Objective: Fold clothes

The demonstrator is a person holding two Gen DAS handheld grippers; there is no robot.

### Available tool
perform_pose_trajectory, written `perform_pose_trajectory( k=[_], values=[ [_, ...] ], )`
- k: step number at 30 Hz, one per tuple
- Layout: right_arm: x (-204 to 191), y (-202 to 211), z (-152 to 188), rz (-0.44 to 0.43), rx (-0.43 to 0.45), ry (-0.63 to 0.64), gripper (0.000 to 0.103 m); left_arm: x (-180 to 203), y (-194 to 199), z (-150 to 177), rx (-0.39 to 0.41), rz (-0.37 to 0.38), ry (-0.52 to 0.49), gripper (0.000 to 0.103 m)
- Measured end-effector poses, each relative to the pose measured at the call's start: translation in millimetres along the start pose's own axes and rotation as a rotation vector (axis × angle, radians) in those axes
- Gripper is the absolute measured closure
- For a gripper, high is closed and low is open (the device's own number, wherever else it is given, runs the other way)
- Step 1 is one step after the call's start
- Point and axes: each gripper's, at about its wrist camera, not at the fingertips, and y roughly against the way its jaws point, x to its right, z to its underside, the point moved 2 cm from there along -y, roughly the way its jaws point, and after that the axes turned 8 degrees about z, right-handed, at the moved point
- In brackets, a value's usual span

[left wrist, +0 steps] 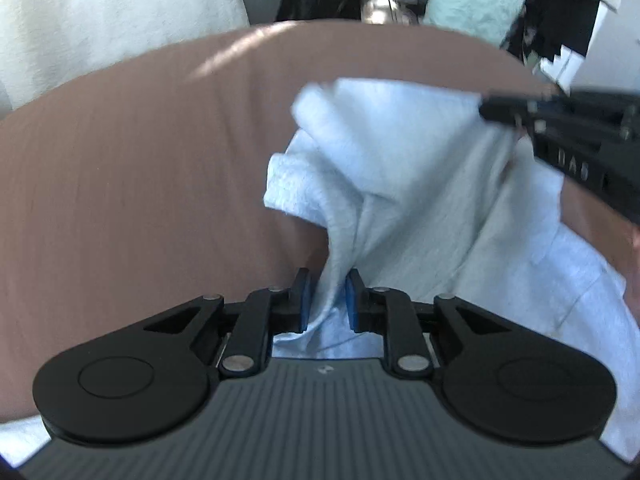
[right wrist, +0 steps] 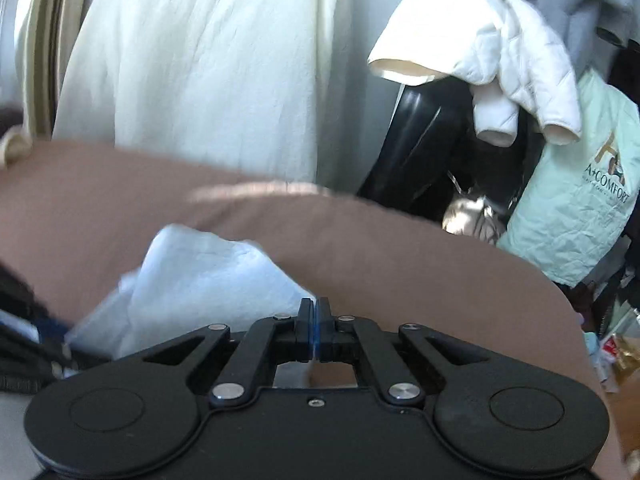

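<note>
A light grey-blue sweatshirt [left wrist: 420, 184] is lifted off a brown bed sheet [left wrist: 140, 168]. My left gripper [left wrist: 327, 280] is shut on a bunched fold of it, which hangs between the blue pads. My right gripper [left wrist: 486, 110] enters the left wrist view from the right and pinches the garment's upper edge. In the right wrist view the right gripper [right wrist: 316, 308] has its jaws pressed together, with the sweatshirt [right wrist: 200, 280] draped to its left over the sheet [right wrist: 400, 264]; the pinched cloth barely shows between the fingers.
A white curtain [right wrist: 200, 68] hangs behind the bed. At the far side are a black bag [right wrist: 424, 148], a white quilted jacket [right wrist: 500, 56] and a pale green bag [right wrist: 580, 204]. Small clutter [right wrist: 616, 352] sits at the right edge.
</note>
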Motion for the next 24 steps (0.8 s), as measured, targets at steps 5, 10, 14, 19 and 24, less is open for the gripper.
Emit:
perform_pose_trajectory(
  k=[5,10,14,19,24],
  values=[
    [28,12,6,0.024,0.022,-0.149,0.103,-20,17,-2,0.107,0.058,0.182,0.054],
    [58,20,0,-0.084,0.045,-0.359,0.082,-44,21,-17,0.185,0.188,0.343,0.058],
    [42,16,-23,-0.035,0.072,-0.275,0.047,-36,-6,-30,0.073,0.081,0.270,0.065],
    [16,-20,-21,-0.079,-0.027,-0.198,0.032,-27,-16,-38,0.084,0.042,0.183,0.101],
    [-4,-22,-15,0.047,0.057,-0.078,0.098,1,29,-45,0.291,-0.119,-0.037,0.101]
  ],
)
